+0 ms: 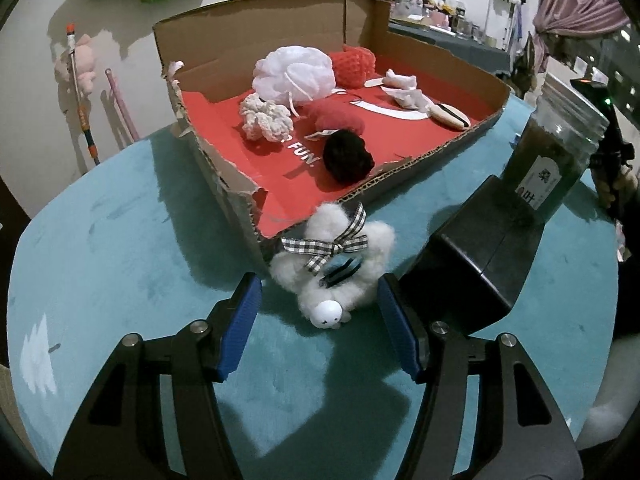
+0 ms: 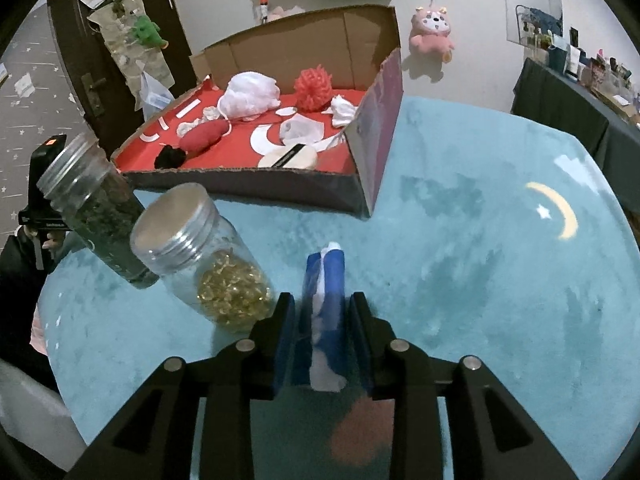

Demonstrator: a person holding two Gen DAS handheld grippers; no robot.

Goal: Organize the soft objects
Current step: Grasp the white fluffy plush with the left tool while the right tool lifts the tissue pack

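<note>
A white fluffy scrunchie point(image 1: 340, 240) with a checked bow lies on the teal surface, against the torn front corner of the cardboard box point(image 1: 224, 172). My left gripper point(image 1: 318, 282) is open, its blue pads on either side of the scrunchie's near end without pressing it. In the right wrist view a folded blue and white soft piece point(image 2: 326, 280) stands between the pads of my right gripper point(image 2: 322, 300); narrow gaps show on both sides, so it is open. The red-floored box point(image 2: 240, 178) holds a white mesh pouf point(image 1: 294, 70), red knitted pieces, a black pompom point(image 1: 346, 156) and several other soft items.
A jar of dark leaves point(image 2: 96, 208) and a jar of yellow beads point(image 2: 208, 256) stand left of the right gripper. A black block point(image 1: 480, 256) sits right of the scrunchie, with the dark jar point(image 1: 556, 148) behind it. A blurred orange patch point(image 2: 360, 436) lies under the right gripper.
</note>
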